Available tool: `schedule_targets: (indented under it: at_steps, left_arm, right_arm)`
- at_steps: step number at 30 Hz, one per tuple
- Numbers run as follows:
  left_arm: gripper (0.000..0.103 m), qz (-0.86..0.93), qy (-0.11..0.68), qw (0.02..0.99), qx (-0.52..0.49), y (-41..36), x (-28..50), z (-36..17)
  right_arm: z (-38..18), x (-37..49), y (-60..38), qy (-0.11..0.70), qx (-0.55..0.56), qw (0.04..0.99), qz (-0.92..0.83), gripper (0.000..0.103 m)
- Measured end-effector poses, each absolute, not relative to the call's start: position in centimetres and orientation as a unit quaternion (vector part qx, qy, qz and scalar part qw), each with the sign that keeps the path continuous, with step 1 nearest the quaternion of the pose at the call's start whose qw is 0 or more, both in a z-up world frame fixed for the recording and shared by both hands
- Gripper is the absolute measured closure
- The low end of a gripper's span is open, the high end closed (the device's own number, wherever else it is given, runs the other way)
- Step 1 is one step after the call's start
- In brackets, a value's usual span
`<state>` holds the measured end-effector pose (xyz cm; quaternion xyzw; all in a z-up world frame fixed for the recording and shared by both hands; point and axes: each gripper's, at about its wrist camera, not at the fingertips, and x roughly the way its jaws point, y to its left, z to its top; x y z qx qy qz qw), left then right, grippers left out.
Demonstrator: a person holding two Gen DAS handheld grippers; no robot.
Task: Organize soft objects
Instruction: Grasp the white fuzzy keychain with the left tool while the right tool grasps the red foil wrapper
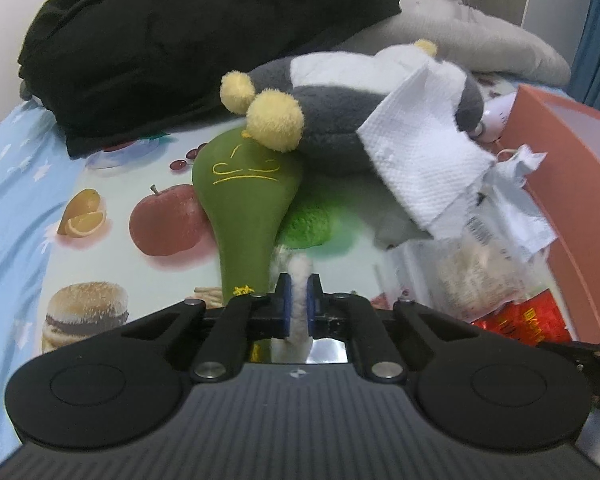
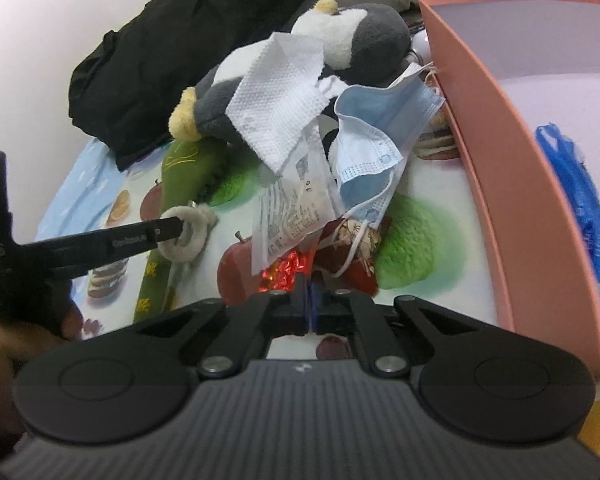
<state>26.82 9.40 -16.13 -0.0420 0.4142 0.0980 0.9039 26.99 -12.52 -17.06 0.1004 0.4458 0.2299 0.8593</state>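
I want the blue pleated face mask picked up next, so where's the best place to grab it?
Probably pinch the blue pleated face mask at its lower folded corner, coming from the near side: that corner hangs clear of the coral cardboard box, whereas its upper edge lies against it.

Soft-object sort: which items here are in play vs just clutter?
In play:
penguin plush
green plush
fuzzy white ring, pinched by left hand-held gripper
pink box

Clutter:
face mask
paper towel
receipt
snack wrappers
black garment
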Motion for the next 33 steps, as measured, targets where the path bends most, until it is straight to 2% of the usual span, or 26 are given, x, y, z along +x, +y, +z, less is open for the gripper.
schedule_targets:
  at_steps: [19, 25, 28, 30, 33]
  left_arm:
    - [0.094, 0.063, 0.399, 0.903, -0.148, 3.8, 15.2, -15.9]
    - [0.094, 0.059, 0.401, 0.898, -0.174, 3.2, 13.3, -16.7]
    - [0.094, 0.059, 0.4, 0.895, -0.188, 3.4, 12.6, -17.2]
    - [0.094, 0.06, 0.4, 0.894, -0.192, 3.4, 12.3, -17.4]
    - [0.094, 0.058, 0.397, 0.895, -0.196, 3.6, 12.0, -17.3]
  right_arm:
    - [-17.3, 20.2, -16.4, 0.428, 0.056, 0.878, 0.206, 0.098]
    - [-18.1, 19.4, -18.3, 0.441, 0.049, 0.878, 0.182, 0.095]
    - [-17.7, 18.9, -18.8, 0.436, 0.058, 0.879, 0.184, 0.08]
    - [-17.2, 18.4, -18.7, 0.425, 0.054, 0.885, 0.182, 0.053]
    - [-16.5, 17.7, -18.5, 0.398, 0.051, 0.896, 0.19, 0.053]
